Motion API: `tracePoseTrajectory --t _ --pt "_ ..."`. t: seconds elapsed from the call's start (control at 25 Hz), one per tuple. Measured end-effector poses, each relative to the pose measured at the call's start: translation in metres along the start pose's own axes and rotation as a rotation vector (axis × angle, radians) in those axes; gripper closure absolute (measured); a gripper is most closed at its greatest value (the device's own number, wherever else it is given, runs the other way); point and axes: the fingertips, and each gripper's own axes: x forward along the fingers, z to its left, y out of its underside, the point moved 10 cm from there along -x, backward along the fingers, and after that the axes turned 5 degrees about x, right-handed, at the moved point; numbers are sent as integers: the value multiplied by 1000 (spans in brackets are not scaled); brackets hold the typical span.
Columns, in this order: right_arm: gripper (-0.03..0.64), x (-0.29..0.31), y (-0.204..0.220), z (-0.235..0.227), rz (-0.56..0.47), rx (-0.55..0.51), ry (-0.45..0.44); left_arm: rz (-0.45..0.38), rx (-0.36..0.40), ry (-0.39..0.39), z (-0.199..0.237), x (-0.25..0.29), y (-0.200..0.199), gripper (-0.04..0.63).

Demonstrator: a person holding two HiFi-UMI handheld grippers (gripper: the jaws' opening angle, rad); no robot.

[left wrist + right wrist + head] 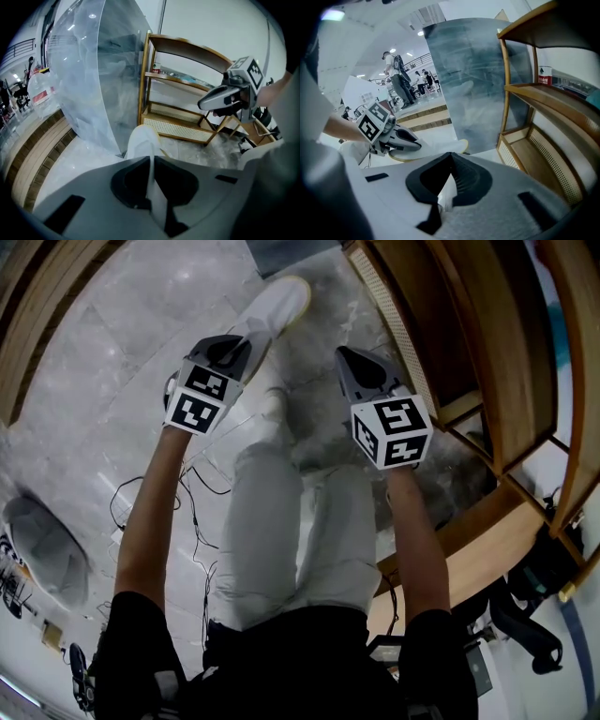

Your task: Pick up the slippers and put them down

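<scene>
Left gripper (246, 344) clamped on thin edge of white slipper (279, 304), toe outward over marble floor (141, 352). Right gripper (346, 355) jaws together, with an unidentifiable pale sliver between them. Risk: narrow pinch lets slipper pivot and drop, or clip wooden shelf rack (450, 334).

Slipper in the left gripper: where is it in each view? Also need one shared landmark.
Head view: slipper at top centre, sticking out past the left gripper.
Left gripper view: centre, clamped between the jaws.
Right gripper view: left of centre, under the left gripper.
Shared landmark: wooden shelf, on the right in every view.
</scene>
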Motion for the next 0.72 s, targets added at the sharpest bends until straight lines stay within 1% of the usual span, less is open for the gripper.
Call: tracePoseTrajectory --t 0.24,0.4,0.6,0.72 --pt "620 28 38 -17 -5 8 -5 6 -13 -18 -2 37 31 580" --pt "620 49 53 -26 -21 30 -30 7 -11 -27 1 60 48 580" --pt "620 77 65 -32 -28 -97 -5 3 2 -36 9 92 64 580" --pt "620 95 74 -37 -38 -119 -11 1 16 -43 14 111 74 580"
